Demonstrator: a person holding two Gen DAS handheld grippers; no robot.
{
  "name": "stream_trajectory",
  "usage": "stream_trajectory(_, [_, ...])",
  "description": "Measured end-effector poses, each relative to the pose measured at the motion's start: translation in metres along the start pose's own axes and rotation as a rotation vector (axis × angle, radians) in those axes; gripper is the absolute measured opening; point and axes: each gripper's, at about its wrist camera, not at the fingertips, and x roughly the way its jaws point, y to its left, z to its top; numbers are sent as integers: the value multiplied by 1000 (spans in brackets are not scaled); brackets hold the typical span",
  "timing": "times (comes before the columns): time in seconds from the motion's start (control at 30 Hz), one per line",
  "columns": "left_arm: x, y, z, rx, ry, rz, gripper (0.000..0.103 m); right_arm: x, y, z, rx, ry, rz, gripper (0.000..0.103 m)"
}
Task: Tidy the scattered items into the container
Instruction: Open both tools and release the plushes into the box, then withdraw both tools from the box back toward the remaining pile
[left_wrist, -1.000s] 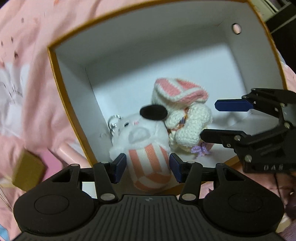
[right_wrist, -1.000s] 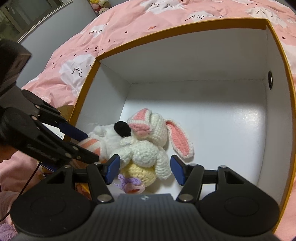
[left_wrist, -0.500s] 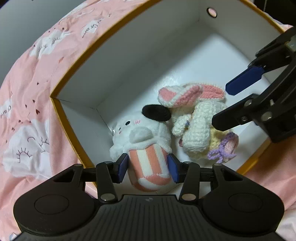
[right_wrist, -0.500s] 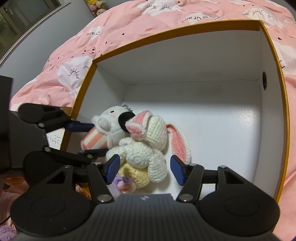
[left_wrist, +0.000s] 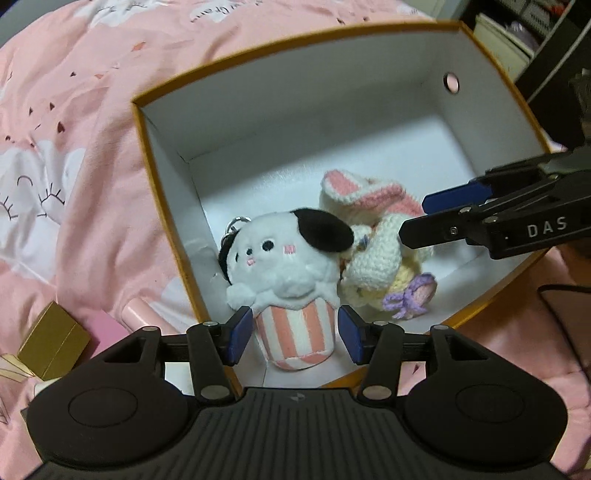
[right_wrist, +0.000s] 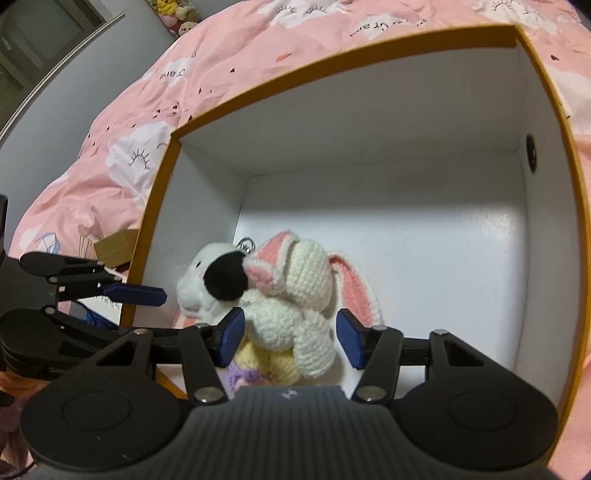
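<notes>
Both toys sat inside the box (left_wrist: 159, 177), at its near-left corner, touching each other.

Left gripper (left_wrist: 293, 334): jaws opening, blue pads just off the striped cup base of the plush dog (left_wrist: 291, 266); a sliver of gap showed each side, so not clamped. The dog lay at 12 o'clock from this claw, long axis running 6 to 12, head away, keyring at its far-left.

Right gripper (right_wrist: 290, 338): jaws closing but apart, straddling the crochet bunny (right_wrist: 291, 299) without visible pad contact. The bunny was at 12 o'clock from that claw, body upright-ish, one ear flopped toward 2 o'clock.

In the left view the bunny was at 1 o'clock of the dog, with the right gripper's fingers crossing over it from 3 o'clock.

Key relation: each toy sat dead ahead between its own claw's pads, left nearer the dog, right nearer the bunny.

Likely next move was backing both claws out; the near box wall right under the fingers and the other claw were the obstacles.

Outside, at 9 o'clock of the left claw: gold box (left_wrist: 51, 341) and pink tube (left_wrist: 142, 312) on the pink bedspread (left_wrist: 74, 110), not yet tidied.
</notes>
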Motion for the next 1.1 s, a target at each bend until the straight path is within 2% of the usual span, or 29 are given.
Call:
stream_trajectory(0.07, [2, -4, 2, -24, -16, -10, 54, 2, 0, 3, 9, -4, -2, 55])
stream_trajectory(0.13, [-1, -7, 4, -39, -18, -16, 44, 9, 0, 6, 19, 7, -5, 51])
stream_trajectory(0.27, [2, -7, 5, -59, -33, 2, 42, 21, -4, 6, 78, 39, 26, 50])
stream_trajectory(0.5, [-1, 7, 1, -121, -70, -50, 38, 23, -4, -3, 172, 105, 150, 41])
stream_trajectory(0.6, [1, 9, 3, -135, -78, -63, 38, 27, -1, -6, 157, 103, 126, 41])
stream_trajectory(0.7, [6, 2, 4, -117, -79, -23, 38, 33, 1, -7, 153, 99, 109, 41])
stream_trajectory(0.83, [6, -3, 1, -103, -94, -7, 37, 30, 19, -10, 57, 80, 47, 42])
stream_trajectory(0.97, [-2, -2, -5, -105, -122, 13, 38, 24, 31, -16, -13, 47, -13, 45])
stream_trajectory(1.1, [-19, -5, -13, -106, -158, 25, 40, 12, 38, -21, -26, -8, -39, 54])
